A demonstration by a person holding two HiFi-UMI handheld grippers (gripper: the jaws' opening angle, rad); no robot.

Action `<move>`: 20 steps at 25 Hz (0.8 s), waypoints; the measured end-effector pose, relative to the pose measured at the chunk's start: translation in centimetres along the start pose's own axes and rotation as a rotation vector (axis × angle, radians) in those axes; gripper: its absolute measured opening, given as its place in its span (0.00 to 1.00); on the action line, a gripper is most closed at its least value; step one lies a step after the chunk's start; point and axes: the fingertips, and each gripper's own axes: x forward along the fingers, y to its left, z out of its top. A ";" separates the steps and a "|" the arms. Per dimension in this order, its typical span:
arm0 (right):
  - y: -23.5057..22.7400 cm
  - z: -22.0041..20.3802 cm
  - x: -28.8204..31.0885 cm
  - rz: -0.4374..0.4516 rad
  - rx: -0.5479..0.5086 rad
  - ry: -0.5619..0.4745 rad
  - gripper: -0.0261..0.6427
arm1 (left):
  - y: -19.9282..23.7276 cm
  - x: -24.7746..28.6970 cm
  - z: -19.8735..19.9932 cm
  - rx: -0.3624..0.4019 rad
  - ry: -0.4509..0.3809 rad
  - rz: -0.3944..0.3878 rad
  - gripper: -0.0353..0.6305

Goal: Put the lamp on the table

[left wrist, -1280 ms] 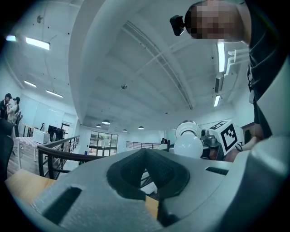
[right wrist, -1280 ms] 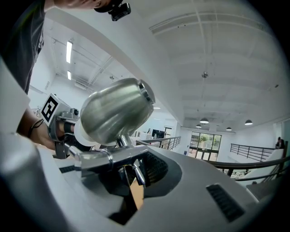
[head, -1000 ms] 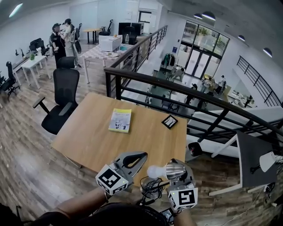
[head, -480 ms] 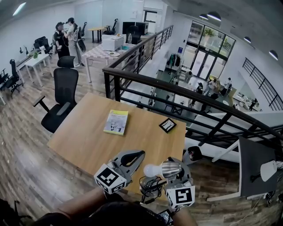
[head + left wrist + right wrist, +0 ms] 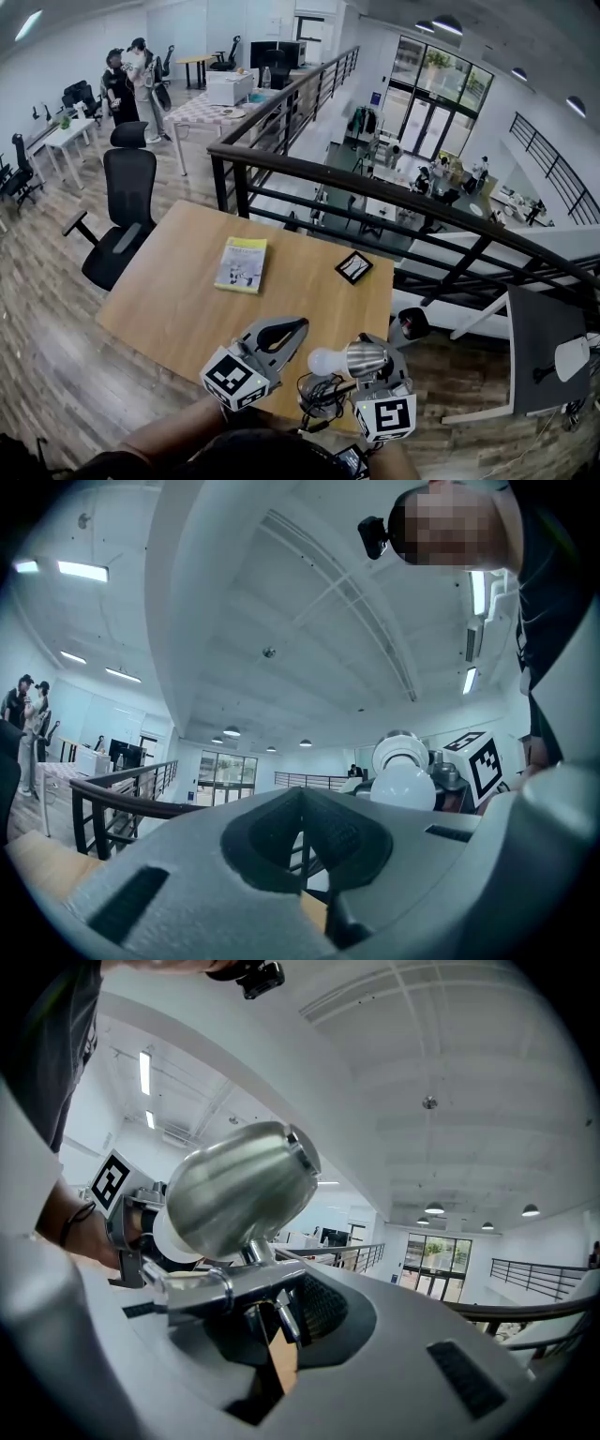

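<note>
The lamp (image 5: 361, 358) has a silver metal shade and a white bulb (image 5: 323, 361) that points left. My right gripper (image 5: 371, 342) is shut on its thin metal stem (image 5: 274, 1314), and the shade (image 5: 239, 1190) rides on top of the jaws. The lamp's black cable (image 5: 319, 398) dangles below. Just left of it, my left gripper (image 5: 300, 324) is shut with nothing in it; the bulb (image 5: 403, 786) shows to its right. Both grippers hover over the near edge of the wooden table (image 5: 178, 291).
On the table lie a yellow-green book (image 5: 241, 264) and a small black square object (image 5: 353, 268). A black railing (image 5: 375, 192) runs behind the table over a lower floor. A black office chair (image 5: 117, 211) stands to the left, a white desk (image 5: 548, 352) to the right.
Both grippers have gone forward together with the lamp, and more of the table's near edge now lies under them. The grip on the lamp is unchanged.
</note>
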 end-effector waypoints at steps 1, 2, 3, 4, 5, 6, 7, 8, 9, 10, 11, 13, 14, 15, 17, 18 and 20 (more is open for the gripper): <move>-0.1 0.0 0.5 -0.004 0.000 0.002 0.06 | 0.5 0.1 0.1 0.002 -0.001 -0.005 0.06; -0.1 -0.1 1.0 -0.008 0.000 0.006 0.06 | 1.0 0.3 0.0 0.003 0.000 -0.010 0.07; -0.2 -0.3 1.4 -0.013 0.000 0.010 0.06 | 1.5 0.4 -0.1 0.000 0.002 -0.015 0.07; -0.1 -0.4 1.9 -0.018 0.000 0.014 0.06 | 2.0 0.4 -0.3 -0.004 0.005 -0.020 0.06; -0.1 -0.4 2.5 -0.024 -0.001 0.017 0.06 | 2.7 0.5 -0.5 -0.008 0.008 -0.024 0.07; 0.0 -0.4 3.1 -0.030 -0.002 0.019 0.06 | 3.4 0.5 -0.6 -0.011 0.009 -0.028 0.07; 0.1 -0.3 3.7 -0.037 -0.002 0.022 0.06 | 4.1 0.5 -0.6 -0.014 0.009 -0.033 0.07; 0.3 -0.2 4.4 -0.045 -0.002 0.026 0.06 | 4.9 0.4 -0.6 -0.017 0.010 -0.041 0.07; 0.5 -0.1 5.0 -0.053 -0.002 0.029 0.06 | 5.6 0.4 -0.5 -0.018 0.010 -0.051 0.06; 0.7 0.1 5.6 -0.062 -0.002 0.033 0.06 | 6.3 0.4 -0.3 -0.017 0.011 -0.062 0.07; 0.9 0.3 6.2 -0.071 -0.001 0.034 0.06 | 7.0 0.4 -0.1 -0.014 0.011 -0.073 0.07; 1.1 0.5 7.4 -0.091 0.001 0.036 0.06 | 8.4 0.4 0.1 -0.012 0.009 -0.092 0.06; 1.3 0.6 8.0 -0.101 0.002 0.037 0.06 | 9.1 0.4 0.1 -0.014 0.008 -0.100 0.07; 1.5 0.6 8.5 -0.111 0.004 0.039 0.06 | 9.7 0.4 0.1 -0.015 0.008 -0.109 0.07; 2.0 0.8 9.4 -0.126 0.006 0.043 0.06 | 10.8 0.2 0.2 -0.016 0.010 -0.129 0.07; 2.2 0.9 9.9 -0.133 0.006 0.045 0.06 | 11.4 0.1 0.2 -0.017 0.010 -0.138 0.06; 2.7 1.2 10.9 -0.145 0.006 0.048 0.06 | 12.3 -0.1 0.4 -0.021 0.010 -0.154 0.06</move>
